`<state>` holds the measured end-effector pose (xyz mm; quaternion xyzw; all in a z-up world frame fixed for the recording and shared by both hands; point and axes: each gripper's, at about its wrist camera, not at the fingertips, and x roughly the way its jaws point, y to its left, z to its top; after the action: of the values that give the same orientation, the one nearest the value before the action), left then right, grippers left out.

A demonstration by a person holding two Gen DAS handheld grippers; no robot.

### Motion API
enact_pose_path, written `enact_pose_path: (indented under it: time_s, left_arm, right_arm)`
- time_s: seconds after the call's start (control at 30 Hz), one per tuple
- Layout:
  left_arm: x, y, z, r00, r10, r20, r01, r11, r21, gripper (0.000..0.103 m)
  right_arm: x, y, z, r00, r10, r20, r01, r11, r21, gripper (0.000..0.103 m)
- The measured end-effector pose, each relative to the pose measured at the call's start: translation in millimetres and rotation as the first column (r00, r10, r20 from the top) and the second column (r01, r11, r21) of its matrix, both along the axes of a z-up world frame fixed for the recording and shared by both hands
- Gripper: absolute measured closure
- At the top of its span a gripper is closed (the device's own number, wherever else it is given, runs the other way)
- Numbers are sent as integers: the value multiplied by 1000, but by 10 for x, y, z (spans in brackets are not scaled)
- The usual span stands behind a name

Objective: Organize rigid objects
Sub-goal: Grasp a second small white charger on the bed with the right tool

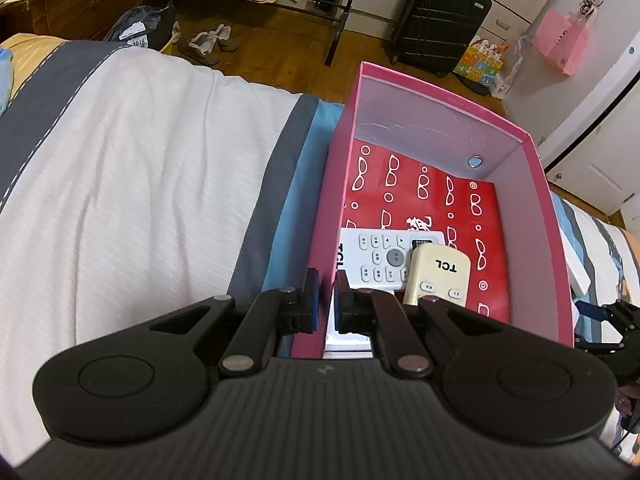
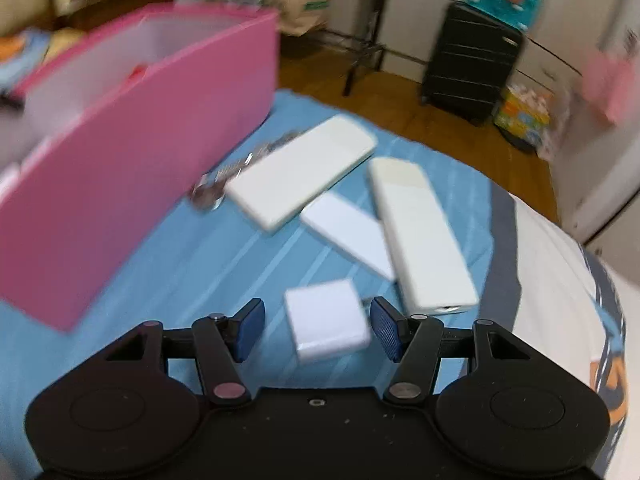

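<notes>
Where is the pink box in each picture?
Left wrist view: the pink box fills the middle and right, open, with remotes inside.
Right wrist view: the pink box stands at the left, seen from outside.
Shared landmark: the black suitcase on the floor behind.

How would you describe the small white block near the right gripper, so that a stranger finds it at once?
Look at the blue bedsheet to the right of the pink box. Several white things lie there; the small white block lies nearest, between the open right gripper fingers. It is short and nearly square, while its neighbours are long bars.
</notes>
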<state>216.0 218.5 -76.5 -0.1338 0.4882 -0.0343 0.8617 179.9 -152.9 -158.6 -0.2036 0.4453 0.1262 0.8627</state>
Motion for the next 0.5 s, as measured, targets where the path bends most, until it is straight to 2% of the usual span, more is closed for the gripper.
enact_pose_path:
  time_s: [0.13, 0.17, 0.37, 0.5]
  left_arm:
    - [-3, -7, 0, 1000, -2, -2, 2, 1000, 1, 97]
    - [-6, -5, -3, 1000, -2, -3, 2, 1000, 1, 97]
    - [-6, -1, -2, 1000, -2, -3, 2, 1000, 3, 97]
    - [-7, 0, -3, 1000, -3, -3, 3, 1000, 8, 97]
  right_arm:
    - [61, -10, -60, 1000, 5, 6, -5, 1000, -13, 40]
    - [85, -38, -58, 1000, 0, -9, 0, 1000, 9, 45]
    - [57, -52, 13, 997, -64, -35, 66, 995, 69, 46]
    - [15, -41, 104, 997, -71, -13, 72, 990, 120, 46]
